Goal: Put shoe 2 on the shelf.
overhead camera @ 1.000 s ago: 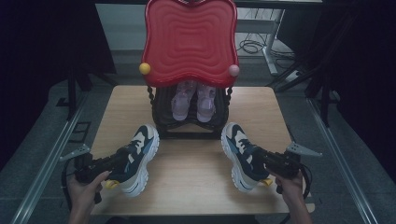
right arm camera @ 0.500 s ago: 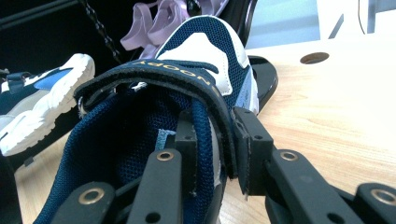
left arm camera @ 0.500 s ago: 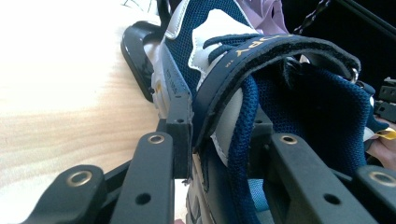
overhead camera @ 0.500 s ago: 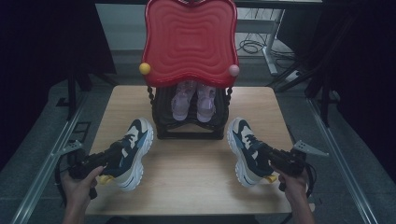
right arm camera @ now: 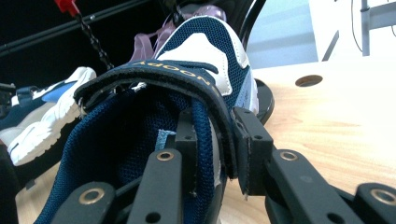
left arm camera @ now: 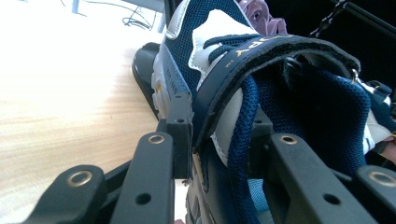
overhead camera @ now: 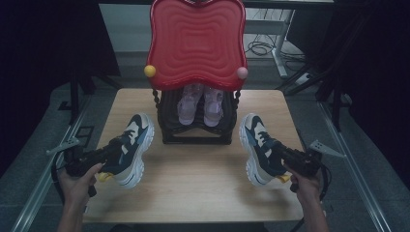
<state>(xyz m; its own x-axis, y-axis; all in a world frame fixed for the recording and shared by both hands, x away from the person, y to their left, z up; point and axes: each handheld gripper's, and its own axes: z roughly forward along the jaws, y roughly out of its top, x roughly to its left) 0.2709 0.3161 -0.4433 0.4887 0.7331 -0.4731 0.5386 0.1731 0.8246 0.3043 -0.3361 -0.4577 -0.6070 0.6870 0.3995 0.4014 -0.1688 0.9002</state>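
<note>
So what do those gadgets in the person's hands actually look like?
Both are black. The left gripper and right gripper each have two flat jaw bars studded with brass-ringed rivets, a grey three-cornered plate sticking out sideways, and a black cable trailing back. Forearms are bare, no sleeves.

Navy-and-white sneakers (overhead camera: 131,147) (yellow heel tabs), seemingly lilac shoes (overhead camera: 199,104), a red rippled panel (overhead camera: 197,41).

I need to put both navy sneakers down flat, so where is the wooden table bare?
Bare wood lies between the left navy-and-white sneaker and the right navy-and-white sneaker, in front of the black shoe rack. It is crowded at the rack, which holds pink shoes.
</note>
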